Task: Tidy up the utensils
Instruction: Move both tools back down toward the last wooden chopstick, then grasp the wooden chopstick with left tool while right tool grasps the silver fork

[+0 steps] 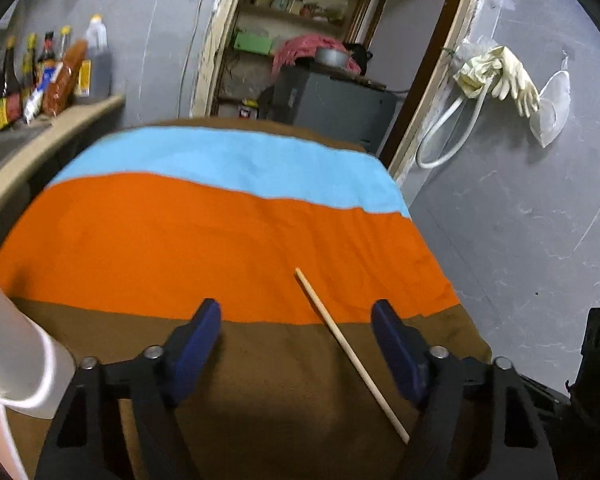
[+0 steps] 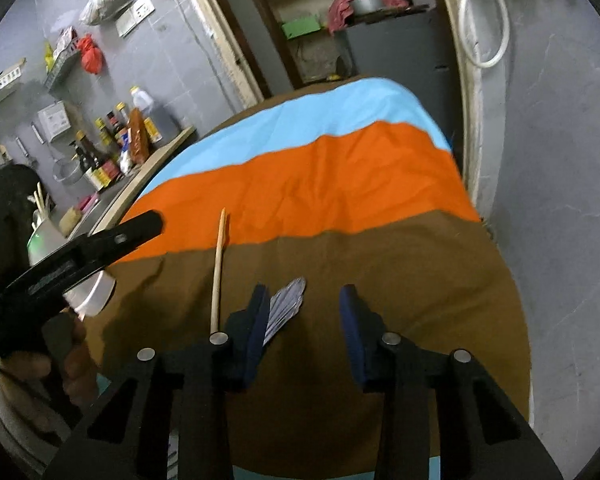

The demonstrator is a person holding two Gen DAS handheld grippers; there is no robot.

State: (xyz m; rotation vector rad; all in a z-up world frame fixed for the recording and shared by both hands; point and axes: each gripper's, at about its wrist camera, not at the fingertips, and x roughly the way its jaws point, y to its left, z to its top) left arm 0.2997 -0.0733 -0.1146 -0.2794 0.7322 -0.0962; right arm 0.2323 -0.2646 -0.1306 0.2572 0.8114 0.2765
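While both blue-padded black grippers hang spread over the striped cloth (image 1: pixel 180 240), the thin wooden chopstick (image 1: pixel 350 350) lies between the left gripper (image 1: pixel 296 314)'s fingers, just left of the right gripper (image 2: pixel 304 300); a white cup (image 2: pixel 46 240) holds more sticks.

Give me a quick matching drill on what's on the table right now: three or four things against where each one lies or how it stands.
Things:
1. chopstick
2. white container
3. left gripper
4. right gripper

States:
A. open over the brown band, with a grey leaf-shaped piece by its left finger
B. lies across the border between the orange and brown bands of the cloth
C. open, chopstick on the cloth between its fingers, not gripped
D. stands at the table's left edge

Pairs: 1-B, 2-D, 3-C, 4-A
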